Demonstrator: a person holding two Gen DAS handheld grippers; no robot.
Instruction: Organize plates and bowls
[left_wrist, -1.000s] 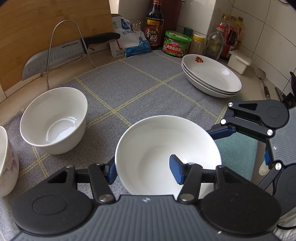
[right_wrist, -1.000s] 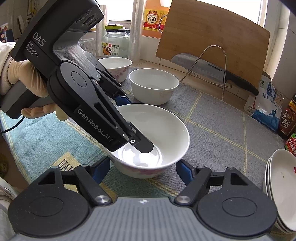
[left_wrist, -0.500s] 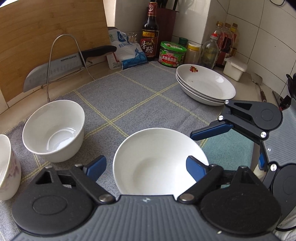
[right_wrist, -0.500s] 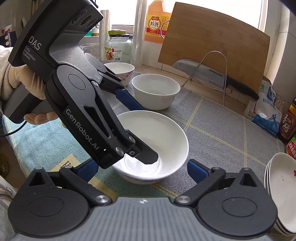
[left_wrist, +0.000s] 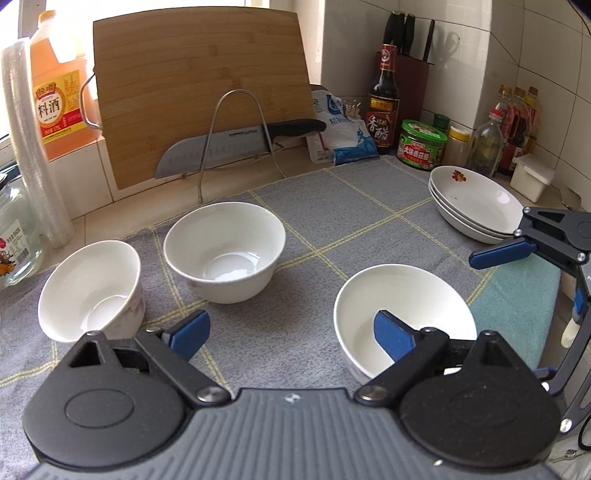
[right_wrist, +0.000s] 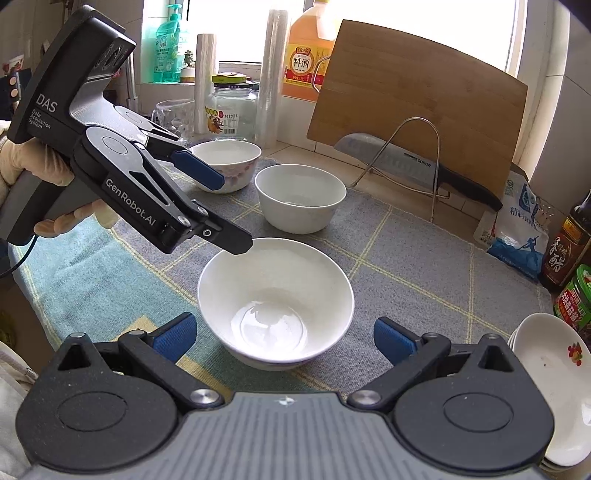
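Bowls counted: three, all white, upright, empty, glossy inside. Plates counted: one stack of three shallow white plates (left_wrist: 476, 199), a small red motif on the top rim, at the far right of the grey checked cloth (left_wrist: 332, 221) covering the surface.

The near bowl (left_wrist: 402, 295) sits on the cloth near right in the left wrist view. The middle bowl (left_wrist: 225, 251) stands further back, apart from it. The floral bowl (left_wrist: 92, 288), pink-patterned outside, is far left.

Left gripper (left_wrist: 291, 328): fingers spread wide, holding nothing; its right finger overlaps the near bowl's rim in view, contact cannot be told. Right gripper (right_wrist: 282, 334): fingers wide apart, flanking the near bowl, gripping nothing.
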